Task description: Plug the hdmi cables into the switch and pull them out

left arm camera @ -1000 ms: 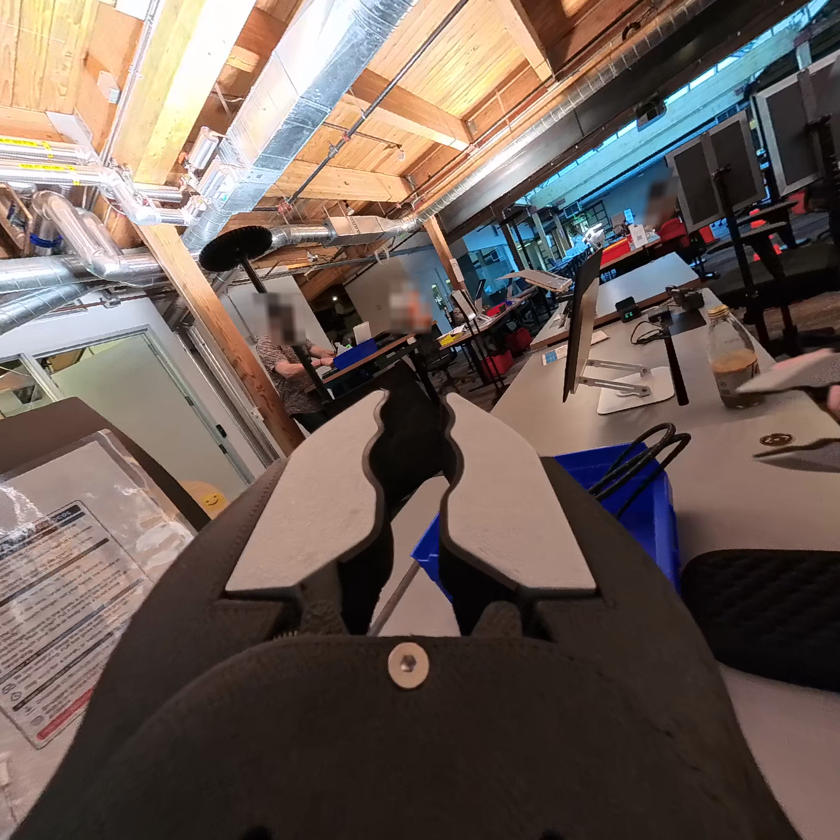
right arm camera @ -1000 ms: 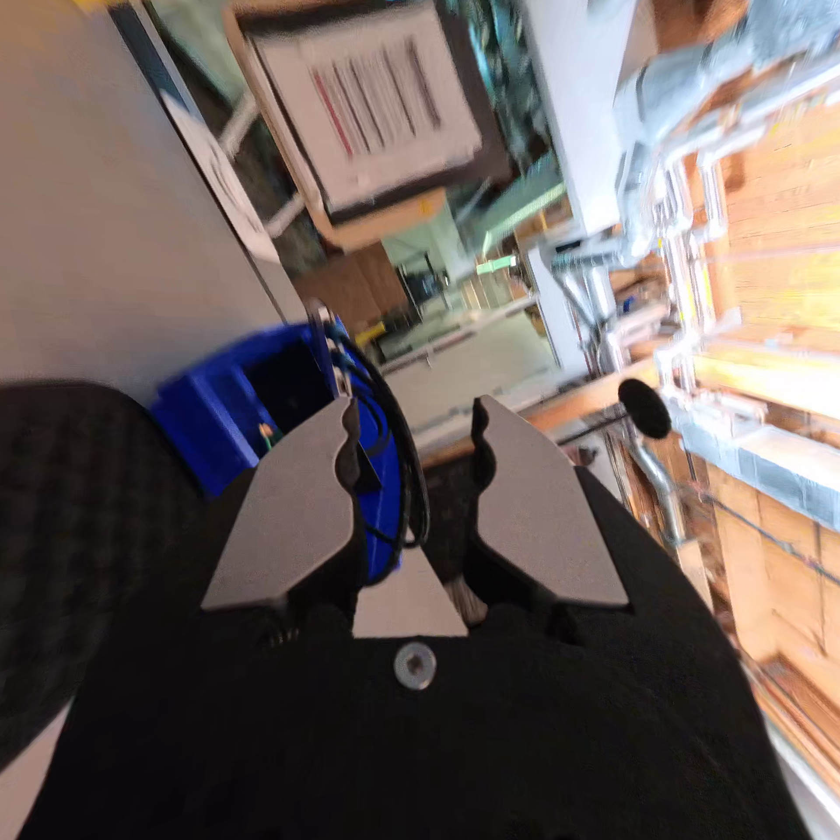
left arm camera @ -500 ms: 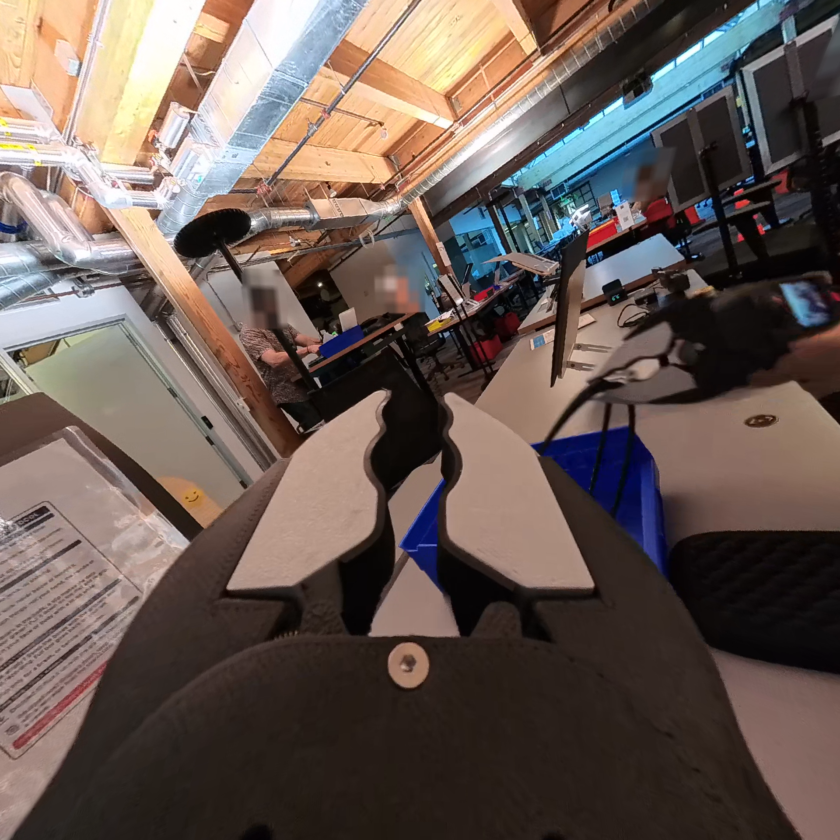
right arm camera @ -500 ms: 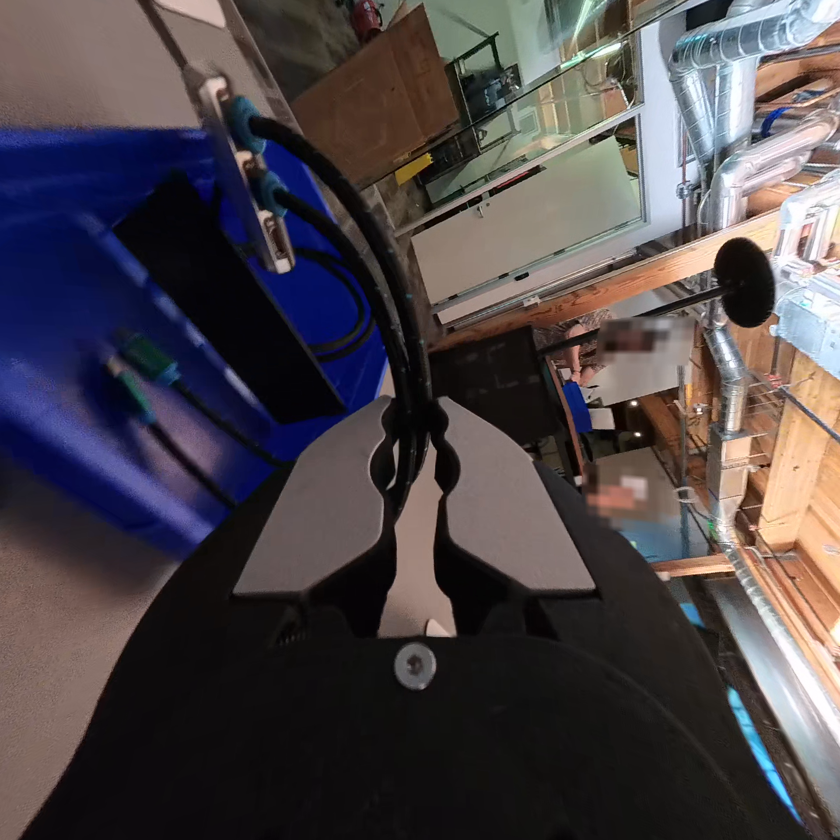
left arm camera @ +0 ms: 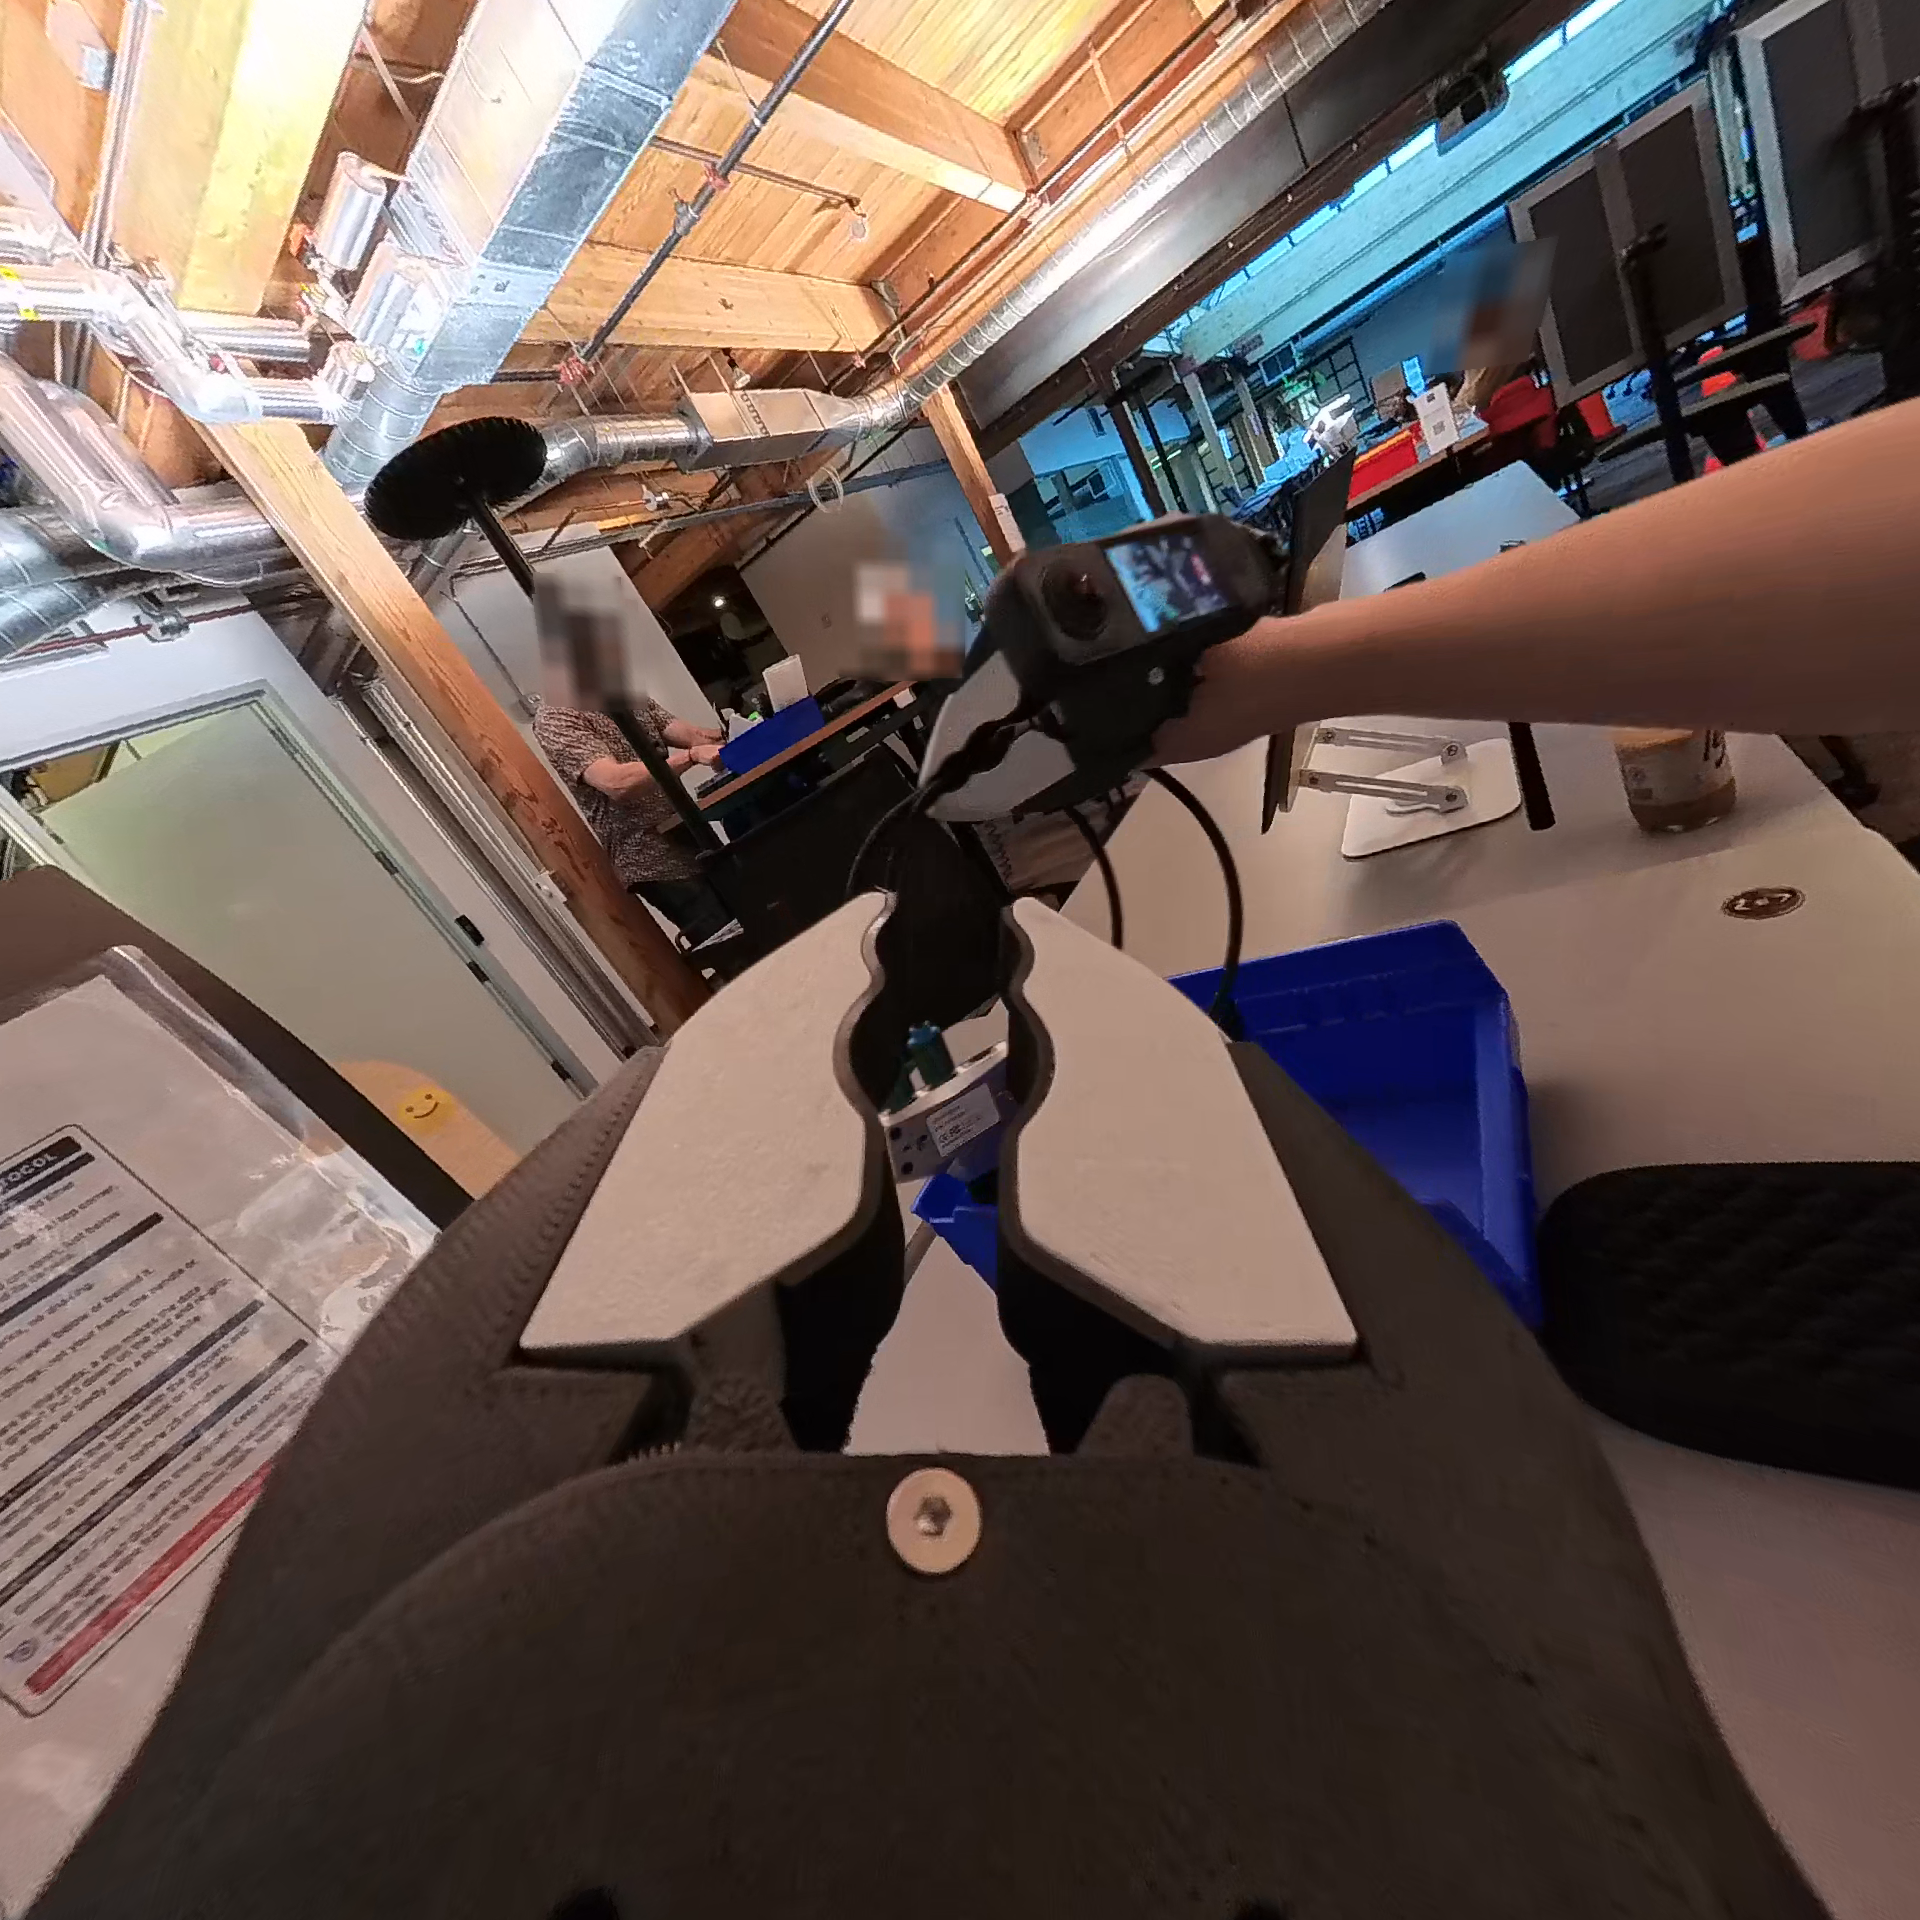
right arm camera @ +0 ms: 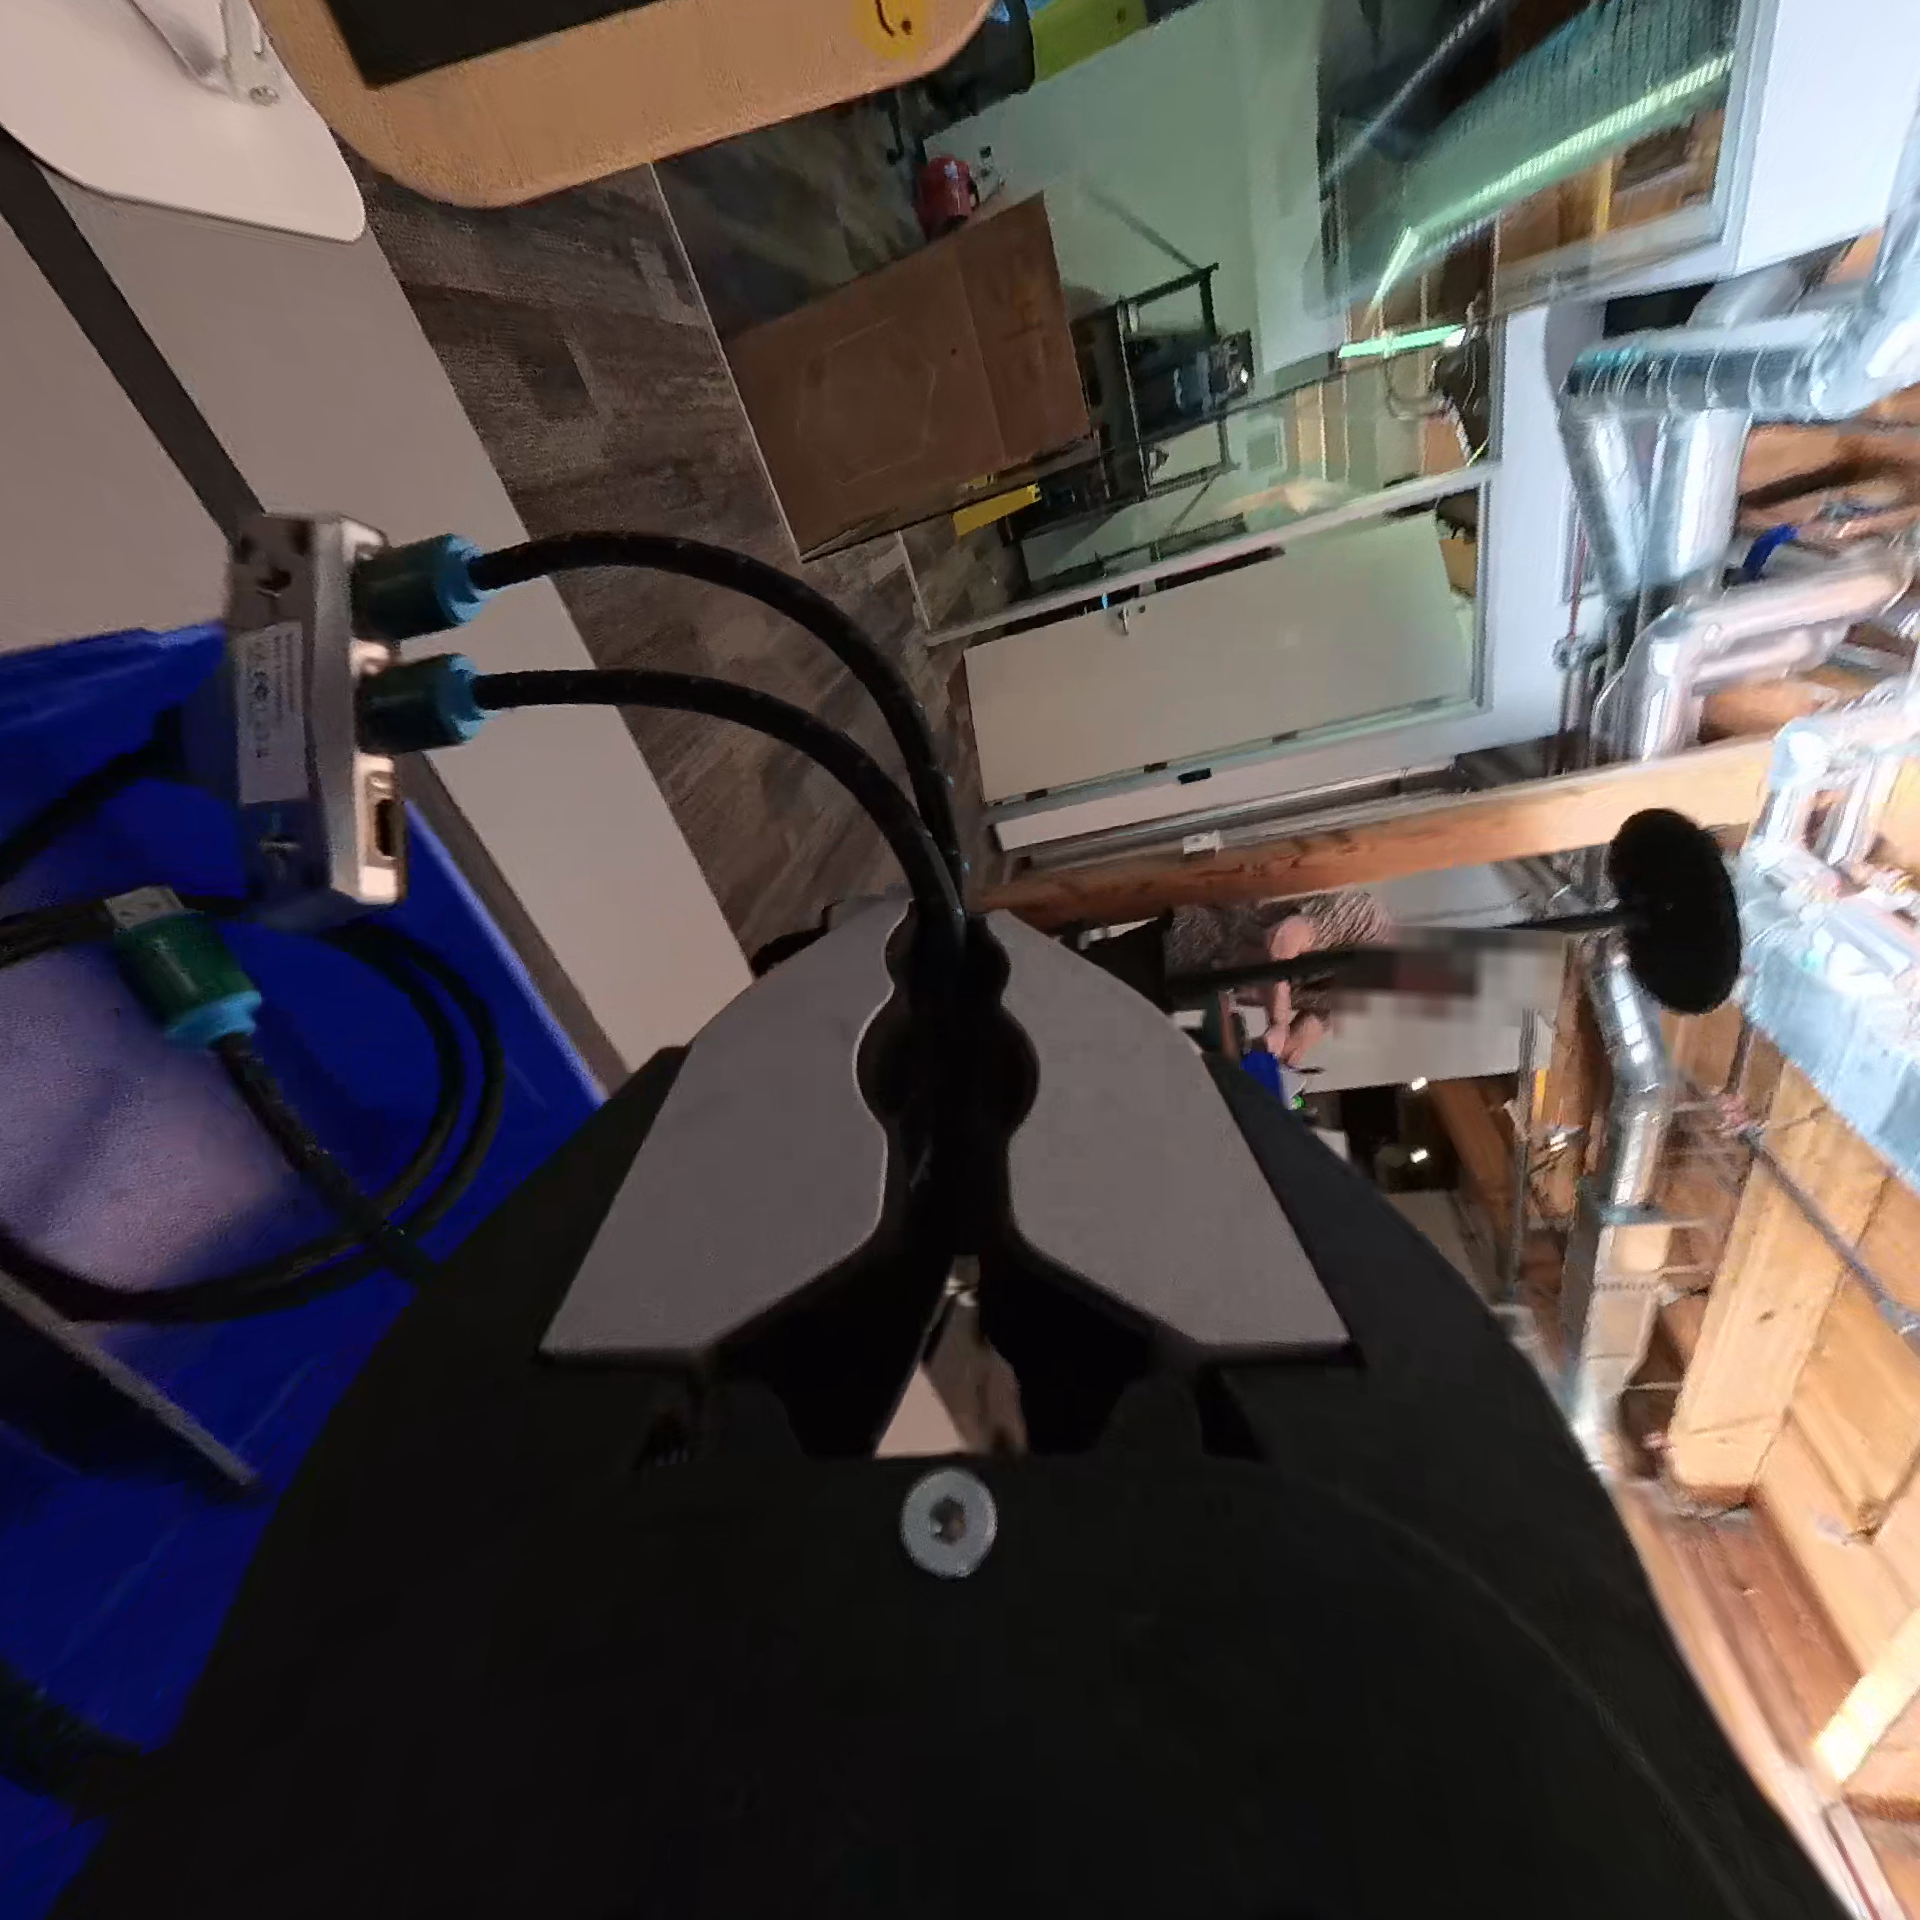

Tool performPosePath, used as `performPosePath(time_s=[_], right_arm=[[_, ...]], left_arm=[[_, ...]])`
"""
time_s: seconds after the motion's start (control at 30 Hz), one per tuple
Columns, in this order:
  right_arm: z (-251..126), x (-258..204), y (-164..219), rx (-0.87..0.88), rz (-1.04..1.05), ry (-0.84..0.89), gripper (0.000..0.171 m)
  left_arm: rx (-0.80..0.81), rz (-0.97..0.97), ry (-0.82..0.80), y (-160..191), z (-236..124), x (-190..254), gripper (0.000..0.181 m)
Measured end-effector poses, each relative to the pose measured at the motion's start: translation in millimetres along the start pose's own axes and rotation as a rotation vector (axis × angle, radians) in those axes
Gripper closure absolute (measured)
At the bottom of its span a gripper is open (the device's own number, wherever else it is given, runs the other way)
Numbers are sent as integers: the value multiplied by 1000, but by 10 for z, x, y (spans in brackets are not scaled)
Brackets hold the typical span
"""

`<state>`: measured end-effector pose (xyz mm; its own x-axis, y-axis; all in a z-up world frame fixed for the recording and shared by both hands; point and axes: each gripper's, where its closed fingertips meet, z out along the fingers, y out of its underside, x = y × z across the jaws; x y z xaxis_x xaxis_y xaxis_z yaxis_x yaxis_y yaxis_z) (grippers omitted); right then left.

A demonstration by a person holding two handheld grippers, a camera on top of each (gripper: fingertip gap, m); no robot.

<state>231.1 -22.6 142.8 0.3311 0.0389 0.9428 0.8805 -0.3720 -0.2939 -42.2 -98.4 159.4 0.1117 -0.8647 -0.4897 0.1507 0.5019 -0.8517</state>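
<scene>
My right gripper (right arm camera: 948,925) is shut on two black HDMI cables (right arm camera: 831,665) and holds them up. Both are plugged into a small silver switch (right arm camera: 301,717), which hangs from them above the blue bin (right arm camera: 104,1455). A third cable with a green plug (right arm camera: 177,966) lies unplugged in the bin. In the left wrist view the right gripper (left arm camera: 971,769) is raised above and beyond my left gripper (left arm camera: 948,920). The switch (left arm camera: 951,1117) shows through the narrow gap between the left fingers, behind them. The left gripper is shut and holds nothing.
The blue bin (left arm camera: 1403,1039) stands on the grey table, with a black quilted mat (left arm camera: 1745,1309) to its right. A laminated sheet (left arm camera: 135,1299) stands at the left. A bottle (left arm camera: 1673,769) and a tablet stand (left arm camera: 1423,779) are farther back. People work at distant desks. The tips of one gripper are about 30 cm away from the tips of the other.
My right gripper closed on the two cables and lifted them, with the switch, up out of the bin and toward the left. The left gripper stayed shut and barely moved.
</scene>
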Motion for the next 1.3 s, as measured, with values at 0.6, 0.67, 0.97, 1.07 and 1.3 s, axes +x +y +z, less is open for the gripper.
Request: performPosePath(time_s=[0.6, 0.67, 0.97, 1.07, 1.3], right_arm=[[221, -293, 388, 285, 250, 275, 164], [152, -345, 555, 283, 329, 283, 164], [-5, -383, 659, 341, 329, 311, 164], [-30, -377, 386, 416, 213, 346, 164], [167, -416, 240, 519, 294, 347, 164]], left_arm=[[-22, -14, 1, 104, 47, -34, 167], [-26, -10, 3, 111, 55, -22, 166], [-62, 18, 22, 178, 134, 85, 167], [-65, 17, 27, 192, 161, 111, 167], [-128, 58, 37, 329, 227, 188, 167]])
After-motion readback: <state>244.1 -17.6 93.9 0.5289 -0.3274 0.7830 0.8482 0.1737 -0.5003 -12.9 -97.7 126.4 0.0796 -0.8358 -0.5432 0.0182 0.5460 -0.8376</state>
